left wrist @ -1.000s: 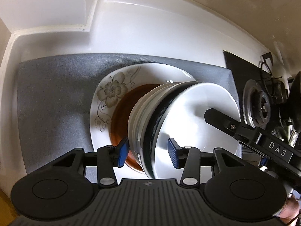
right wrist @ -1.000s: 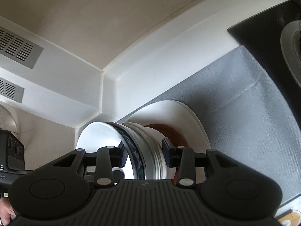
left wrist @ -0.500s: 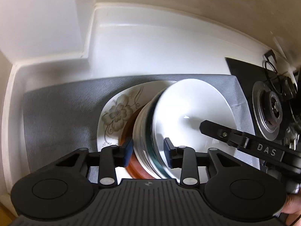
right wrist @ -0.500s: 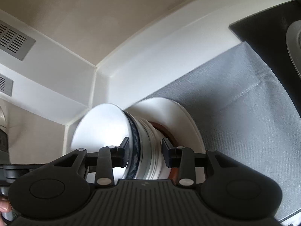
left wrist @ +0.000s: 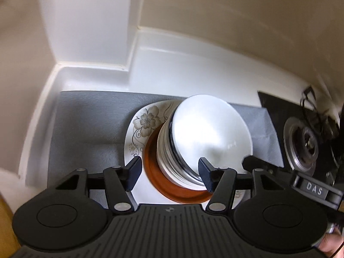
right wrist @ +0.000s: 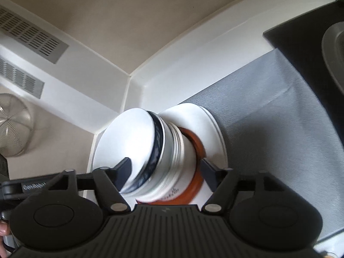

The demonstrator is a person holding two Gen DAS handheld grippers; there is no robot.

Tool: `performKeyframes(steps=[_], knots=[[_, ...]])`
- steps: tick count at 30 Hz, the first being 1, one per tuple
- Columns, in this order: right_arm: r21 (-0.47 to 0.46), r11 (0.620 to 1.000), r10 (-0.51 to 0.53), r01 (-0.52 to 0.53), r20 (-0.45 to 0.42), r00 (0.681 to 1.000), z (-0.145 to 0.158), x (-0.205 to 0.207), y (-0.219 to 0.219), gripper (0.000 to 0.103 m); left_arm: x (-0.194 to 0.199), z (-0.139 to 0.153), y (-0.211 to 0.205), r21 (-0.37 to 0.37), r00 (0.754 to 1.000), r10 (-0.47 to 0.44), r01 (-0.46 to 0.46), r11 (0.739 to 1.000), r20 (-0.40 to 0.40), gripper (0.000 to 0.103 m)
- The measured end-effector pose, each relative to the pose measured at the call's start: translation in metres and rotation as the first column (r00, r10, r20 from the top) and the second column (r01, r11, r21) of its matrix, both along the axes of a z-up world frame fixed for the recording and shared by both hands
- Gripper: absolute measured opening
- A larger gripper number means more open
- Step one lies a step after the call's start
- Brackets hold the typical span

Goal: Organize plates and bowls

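Note:
A stack of white bowls (left wrist: 193, 146), one with a dark blue band, stands in a brown dish (left wrist: 154, 172) on a white flower-patterned plate (left wrist: 142, 124) on a grey mat (left wrist: 86, 124). The stack also shows in the right wrist view (right wrist: 163, 157), on the brown dish (right wrist: 197, 180) and the plate (right wrist: 206, 124). My left gripper (left wrist: 169, 174) is open, its fingers apart on either side of the stack's near side. My right gripper (right wrist: 165, 174) is open, its fingers either side of the stack.
A black stove top with a burner (left wrist: 305, 142) lies to the right of the mat. White counter walls (left wrist: 90, 32) rise behind and to the left. A grey vent grille (right wrist: 34, 38) and a wire mesh object (right wrist: 13, 124) are on the left.
Both grippers have opened wide and drawn back from the bowl stack. The stack has settled in the brown dish on the plate and stands free of the fingers.

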State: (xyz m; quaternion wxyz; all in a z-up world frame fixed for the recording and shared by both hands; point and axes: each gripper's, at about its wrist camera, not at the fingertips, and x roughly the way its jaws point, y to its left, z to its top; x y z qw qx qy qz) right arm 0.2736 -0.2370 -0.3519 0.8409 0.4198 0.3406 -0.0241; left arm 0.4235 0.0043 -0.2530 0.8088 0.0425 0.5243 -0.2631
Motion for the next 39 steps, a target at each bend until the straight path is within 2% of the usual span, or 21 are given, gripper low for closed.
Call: performKeyframes(steps=[5,7,8,9,11,12,13,16,17,19,22,25,27,29,32,35,39], knots=[[-0.014,1.0,-0.005,0.005,0.017,1.0,0.02,-0.031,-0.001,0.082,-0.035,0.021,0.012,0.015,0.996,0.084,-0.084,0.996,0.01,0.062],[-0.069,0.997,0.017,-0.016,0.008,1.0,0.04,-0.048,0.009,0.082,-0.062,0.044,0.017,-0.005,0.995,0.093,-0.092,0.996,0.042,0.062],[-0.129,0.992,0.014,-0.014,-0.001,1.0,0.053,-0.059,0.016,0.084,-0.08,0.058,0.018,-0.002,0.992,0.097,-0.097,0.995,0.08,0.063],[-0.197,0.98,0.008,-0.012,-0.019,1.0,0.068,-0.071,0.024,0.088,-0.101,0.075,0.019,0.02,0.985,0.113,-0.117,0.993,0.127,0.065],[-0.306,0.952,0.02,-0.031,-0.038,0.999,0.097,-0.097,0.038,0.097,-0.149,0.109,0.019,0.033,0.968,0.117,-0.128,0.991,0.224,0.077],[-0.355,0.934,0.03,-0.042,-0.04,0.999,0.112,-0.113,0.046,0.101,-0.174,0.125,0.019,0.025,0.96,0.103,-0.114,0.993,0.261,0.09],[-0.4,0.916,0.028,-0.042,-0.042,0.999,0.127,-0.13,0.052,0.101,-0.197,0.138,0.019,0.023,0.954,0.1,-0.111,0.994,0.283,0.099],[-0.484,0.874,0.023,-0.033,-0.027,0.999,0.169,-0.188,0.067,0.103,-0.264,0.17,0.014,0.059,0.933,0.072,-0.099,0.993,0.354,0.101],[-0.476,0.879,0.022,-0.027,-0.016,1.0,0.181,-0.206,0.069,0.103,-0.282,0.177,0.013,0.065,0.927,0.074,-0.105,0.992,0.368,0.101],[-0.461,0.887,-0.012,-0.023,-0.071,0.997,0.199,-0.236,0.07,0.103,-0.315,0.191,0.014,0.061,0.914,0.1,-0.135,0.989,0.392,0.103],[-0.399,0.914,0.044,-0.07,-0.074,0.996,0.219,-0.28,0.076,0.103,-0.351,0.206,0.013,0.066,0.918,0.097,-0.132,0.989,0.386,0.103],[-0.457,0.887,0.031,-0.071,-0.095,0.995,0.234,-0.313,0.09,0.103,-0.382,0.217,0.014,0.075,0.913,0.096,-0.136,0.988,0.397,0.103],[-0.457,0.887,0.024,-0.061,-0.087,0.996,0.242,-0.333,0.095,0.103,-0.4,0.222,0.013,0.095,0.907,0.085,-0.135,0.986,0.412,0.103],[-0.442,0.896,0.016,-0.048,-0.077,0.997,0.251,-0.348,0.097,0.103,-0.415,0.224,0.01,0.131,0.907,0.072,-0.138,0.982,0.416,0.103],[-0.502,0.863,0.007,-0.057,-0.101,0.995,0.261,-0.361,0.11,0.103,-0.439,0.231,0.013,0.154,0.898,0.076,-0.157,0.975,0.434,0.103],[-0.533,0.844,-0.005,-0.058,-0.115,0.993,0.267,-0.372,0.119,0.103,-0.452,0.233,0.016,0.157,0.903,0.077,-0.157,0.975,0.424,0.103],[-0.495,0.865,0.007,-0.076,-0.139,0.99,0.264,-0.38,0.12,0.103,-0.456,0.232,0.019,0.17,0.913,0.085,-0.164,0.972,0.398,0.103]])
